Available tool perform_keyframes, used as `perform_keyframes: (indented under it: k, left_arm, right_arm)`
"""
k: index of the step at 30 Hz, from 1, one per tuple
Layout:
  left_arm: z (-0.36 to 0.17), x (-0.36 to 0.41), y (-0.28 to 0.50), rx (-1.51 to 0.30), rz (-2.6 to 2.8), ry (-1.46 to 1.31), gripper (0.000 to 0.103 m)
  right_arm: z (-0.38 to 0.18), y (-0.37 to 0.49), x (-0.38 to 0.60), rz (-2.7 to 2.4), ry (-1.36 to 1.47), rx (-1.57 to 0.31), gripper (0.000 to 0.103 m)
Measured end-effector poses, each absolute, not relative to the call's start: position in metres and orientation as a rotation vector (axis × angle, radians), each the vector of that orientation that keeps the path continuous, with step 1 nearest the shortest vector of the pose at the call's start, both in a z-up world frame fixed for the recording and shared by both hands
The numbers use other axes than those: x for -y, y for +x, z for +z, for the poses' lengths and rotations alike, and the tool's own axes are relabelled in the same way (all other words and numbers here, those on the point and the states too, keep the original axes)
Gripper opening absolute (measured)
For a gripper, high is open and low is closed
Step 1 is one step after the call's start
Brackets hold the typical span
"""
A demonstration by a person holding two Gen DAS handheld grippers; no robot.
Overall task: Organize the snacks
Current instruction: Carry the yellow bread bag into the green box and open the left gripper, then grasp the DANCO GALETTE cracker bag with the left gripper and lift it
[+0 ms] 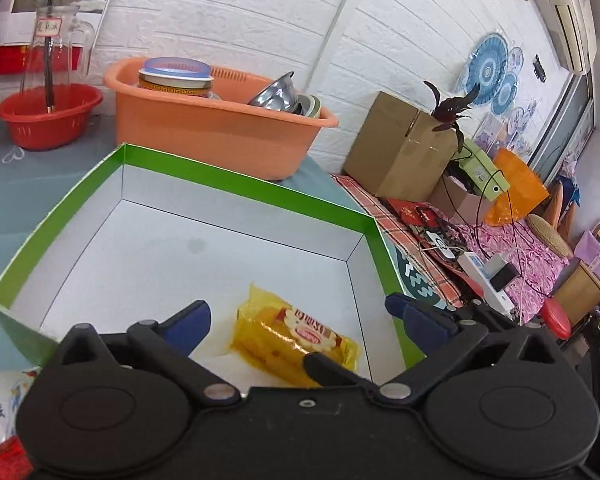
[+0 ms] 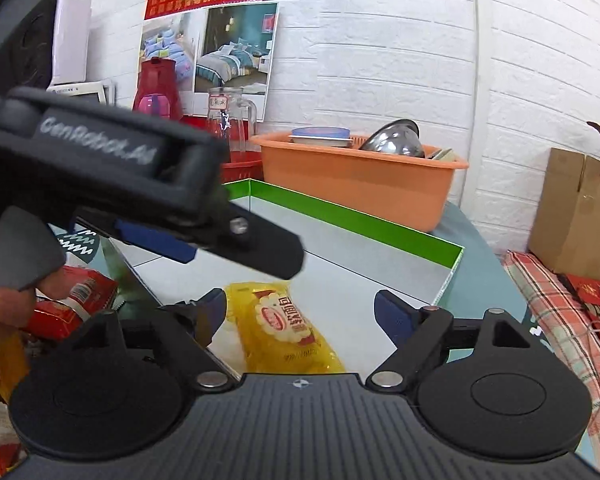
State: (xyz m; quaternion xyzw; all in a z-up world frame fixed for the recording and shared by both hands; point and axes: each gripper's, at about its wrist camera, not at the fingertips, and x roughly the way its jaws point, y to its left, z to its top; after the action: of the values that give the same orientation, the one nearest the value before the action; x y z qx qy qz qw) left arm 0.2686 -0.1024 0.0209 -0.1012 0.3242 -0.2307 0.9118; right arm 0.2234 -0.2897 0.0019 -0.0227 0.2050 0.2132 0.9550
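A: Where's the snack?
B: The yellow bread packet lies flat on the floor of the green-rimmed box, near its front right corner.
A: And the grippers?
B: The left gripper is spread wide above the packet, pads clear of it. The right gripper is wide too, holding nothing, the packet lying loose between its fingers

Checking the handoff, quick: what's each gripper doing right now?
Left gripper: open, holding nothing, above the yellow bread packet in the green box.
Right gripper: open, holding nothing, over the same packet.
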Motion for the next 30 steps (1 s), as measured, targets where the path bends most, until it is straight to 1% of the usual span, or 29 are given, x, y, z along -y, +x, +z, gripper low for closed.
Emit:
perform_keyframes:
  k: [5,10,14,17,22,30]
  left_arm:
    - [0.048,0.094,0.229,-0.616,-0.471,-0.194,0.103]
    - [0.072,0.089,0.167,-0.534,-0.380,-0.103,0.103]
    - [0.074,0.075,0.119,-0.480,-0.334,-0.066,0.103]
    - [0.067,0.059,0.089,-0.464,-0.305,-0.065,0.103]
    - [0.046,0.030,0.051,-0.500,-0.280,-0.135,0.103]
    - [0.001,-0.008,0.011,-0.626,-0.212,-0.245,0.103]
  right_arm:
    - [0.023,0.199,0.299,0.417,-0.012,-0.434,0.103]
    - [0.044,0.159,0.311,0.469,0.123,-0.451,0.103]
    - [0.052,0.113,0.316,0.493,0.177,-0.385,0.103]
    - [0.052,0.088,0.319,0.496,0.227,-0.368,0.103]
    - [0.038,0.060,0.315,0.536,0.268,-0.379,0.103]
    - [0.016,0.044,0.287,0.476,0.140,-0.456,0.103]
